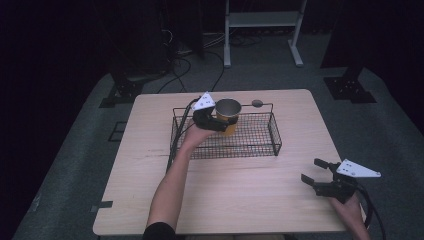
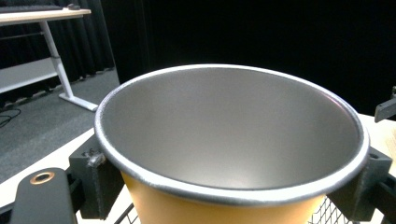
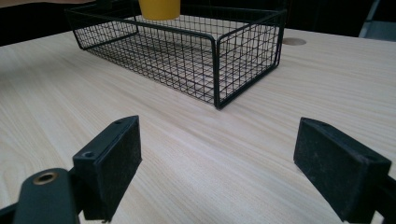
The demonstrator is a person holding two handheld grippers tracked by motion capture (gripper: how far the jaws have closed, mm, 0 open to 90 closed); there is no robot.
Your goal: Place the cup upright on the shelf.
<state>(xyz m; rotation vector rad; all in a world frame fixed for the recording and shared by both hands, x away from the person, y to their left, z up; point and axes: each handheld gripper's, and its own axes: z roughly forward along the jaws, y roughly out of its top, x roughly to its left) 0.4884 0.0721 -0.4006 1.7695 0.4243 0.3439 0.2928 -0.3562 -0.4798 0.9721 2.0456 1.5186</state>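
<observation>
Right gripper (image 1: 317,174): nearest the camera, at the table's right front edge; 2 jaws spread wide, nothing between them, just above the wood.
Left gripper (image 1: 223,121): held over the basket's left half; 2 jaws clamped on the cup, 1 pad (image 2: 95,182) on each side just under the rim.
Cup (image 1: 227,116): yellow outside, grey metal inside, upright, mouth open and nothing seen within; held inside the basket's outline, whether it touches the mesh floor cannot be told.
Basket (image 1: 260,140): black wire, rectangular, on the table's far middle part.
Table (image 1: 240,195): light wood, square, on grey carpet.
Person: left forearm reaching forward from the bottom edge to the basket.
</observation>
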